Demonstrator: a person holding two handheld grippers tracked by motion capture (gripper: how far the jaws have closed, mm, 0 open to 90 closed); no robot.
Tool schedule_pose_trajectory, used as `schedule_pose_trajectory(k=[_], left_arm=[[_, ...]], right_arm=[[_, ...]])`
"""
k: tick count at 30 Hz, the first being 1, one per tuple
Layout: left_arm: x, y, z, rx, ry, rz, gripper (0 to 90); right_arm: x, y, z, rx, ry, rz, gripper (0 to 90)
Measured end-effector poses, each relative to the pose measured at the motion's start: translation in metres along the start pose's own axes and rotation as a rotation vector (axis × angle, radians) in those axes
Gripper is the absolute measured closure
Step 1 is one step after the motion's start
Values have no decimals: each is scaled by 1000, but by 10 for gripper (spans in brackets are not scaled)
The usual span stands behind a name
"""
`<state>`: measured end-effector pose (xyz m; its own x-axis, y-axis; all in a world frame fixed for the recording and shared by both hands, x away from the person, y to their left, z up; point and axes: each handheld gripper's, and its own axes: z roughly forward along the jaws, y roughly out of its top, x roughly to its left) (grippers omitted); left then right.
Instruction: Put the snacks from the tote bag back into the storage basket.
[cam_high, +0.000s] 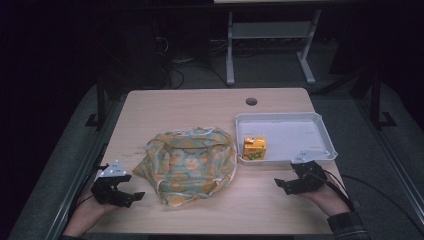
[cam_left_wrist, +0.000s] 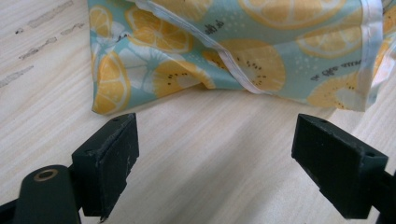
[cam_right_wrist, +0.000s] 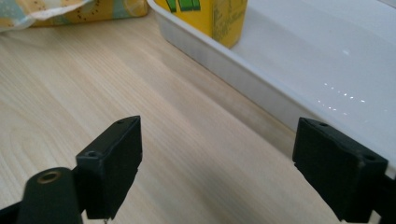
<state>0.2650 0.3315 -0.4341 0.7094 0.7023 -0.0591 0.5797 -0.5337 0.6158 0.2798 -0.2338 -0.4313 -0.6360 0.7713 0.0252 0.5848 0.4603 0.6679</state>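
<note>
Dark room beyond; your pale wood bench (cam_high: 210, 107) carries a crumpled lemon-print cloth (cam_high: 190, 165) at its middle and a white tray (cam_high: 320, 125) to the right, touching or just beside the cloth's edge; a yellow carton (cam_high: 254, 148) stands upright in the tray's near-left corner; your left gripper (cam_high: 131, 197) rests at the near-left, fingers (cam_left_wrist: 109, 163) spread with nothing between them, the cloth's edge just beyond; your right gripper (cam_high: 281, 185) sits in front of the tray, fingers (cam_right_wrist: 112, 161) spread and empty over bare wood, one beside the tray's near wall; a round hole (cam_high: 251, 101) marks the bench's far side.
</note>
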Motion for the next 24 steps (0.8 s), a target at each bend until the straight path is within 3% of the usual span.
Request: schedule_pose_trajectory(k=[13,24], left_arm=[[-5,-13,-5,-21,10,-16,145],[-6,-11,-3,-12,9,-4,145]], right_arm=[[3,-32,-8,-3,-48,34,131],[2,-33,-9,-15,-57,28,131]])
